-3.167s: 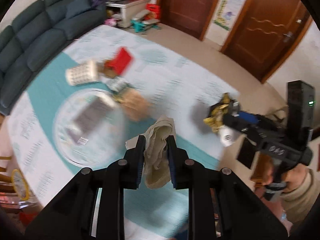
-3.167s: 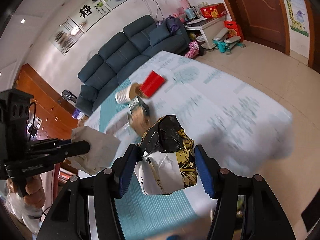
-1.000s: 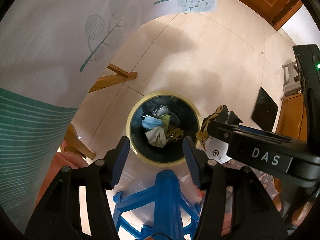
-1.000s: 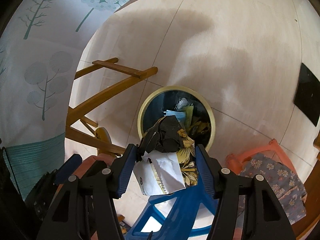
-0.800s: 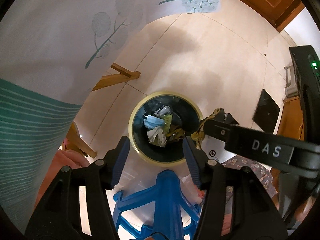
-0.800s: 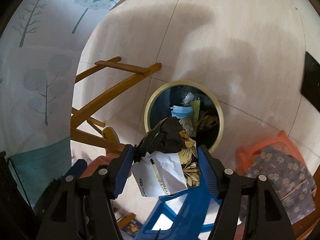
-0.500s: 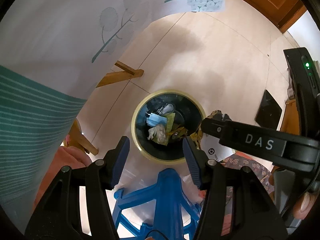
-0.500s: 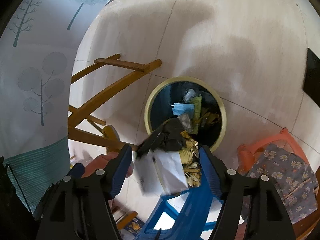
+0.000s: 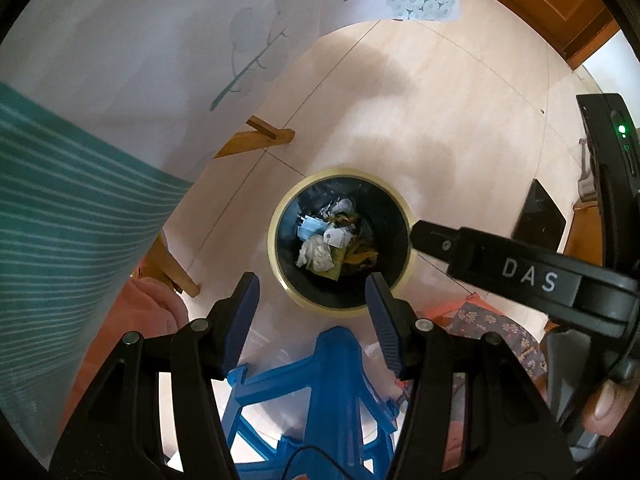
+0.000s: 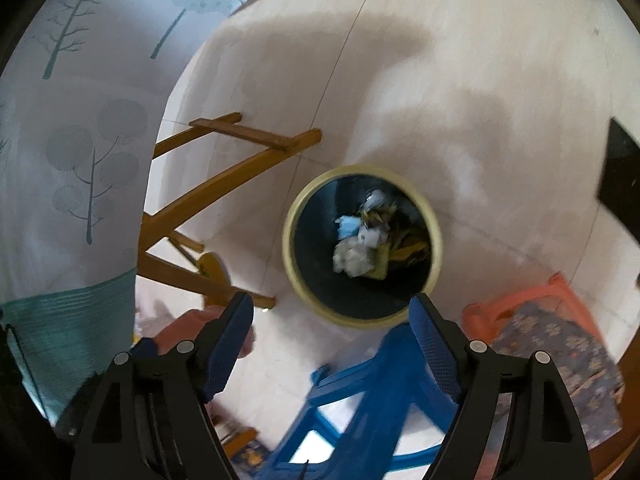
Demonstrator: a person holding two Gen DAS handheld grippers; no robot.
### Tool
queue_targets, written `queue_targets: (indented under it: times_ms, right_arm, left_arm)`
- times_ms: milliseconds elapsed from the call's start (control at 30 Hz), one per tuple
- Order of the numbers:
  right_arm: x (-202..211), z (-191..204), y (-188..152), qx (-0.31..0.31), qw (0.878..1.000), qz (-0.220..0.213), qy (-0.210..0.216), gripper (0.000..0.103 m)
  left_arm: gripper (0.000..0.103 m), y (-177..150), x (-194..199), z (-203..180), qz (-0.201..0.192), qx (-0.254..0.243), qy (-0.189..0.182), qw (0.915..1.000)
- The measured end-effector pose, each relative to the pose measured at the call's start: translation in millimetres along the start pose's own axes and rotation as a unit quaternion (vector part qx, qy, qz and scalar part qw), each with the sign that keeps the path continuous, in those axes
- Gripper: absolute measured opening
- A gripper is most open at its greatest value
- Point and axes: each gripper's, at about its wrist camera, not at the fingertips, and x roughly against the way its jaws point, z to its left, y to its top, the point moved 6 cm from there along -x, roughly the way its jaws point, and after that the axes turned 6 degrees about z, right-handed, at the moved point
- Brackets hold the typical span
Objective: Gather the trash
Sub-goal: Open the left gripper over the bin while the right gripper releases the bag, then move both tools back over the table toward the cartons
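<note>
A round trash bin with a yellow rim and black liner stands on the floor below both grippers; it also shows in the right wrist view. Inside lie crumpled paper, a blue mask and a black-and-gold wrapper. My left gripper is open and empty above the bin's near edge. My right gripper is open and empty above the bin; its finger reaches in from the right in the left wrist view.
A blue plastic stool stands just below the grippers. An orange stool with a floral cushion is at the right. The tablecloth hangs at the left over wooden table legs. A dark mat lies on the floor.
My right gripper has opened and dropped the black-and-gold wrapper with white paper into the bin. The left gripper, open and empty, stayed over the bin after dropping its crumpled paper earlier.
</note>
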Motion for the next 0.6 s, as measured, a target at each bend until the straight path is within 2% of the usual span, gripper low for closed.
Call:
queue_targets:
  times_ms: [133,267,433,600]
  right_arm:
    - [16.4,-1.6,-6.0,0.019,0.999,-0.015,-0.022,0.081]
    - [32.3,4.8,-18.5,0.029,0.999,-0.023,-0.025,0.081]
    - [59.4,20.3,-40.1,0.053,0.997,-0.04,-0.037,0.081]
    - [94.7,43.0,-68.1,0.074,0.995,-0.066,-0.028,0.081]
  left_arm:
    - [0.052,-7.4,11.6,2.6,0.007,0.002,0.009,0.9999]
    - [0.052,-15.3,29.6,3.9,0.013,0.003,0.005,0.9999]
    - [0.052,-26.4,66.6,7.7,0.012,-0.01,-0.008,0.9998]
    - [0.052,-41.2,113.7,22.3,0.004,-0.031,-0.025,0.9992]
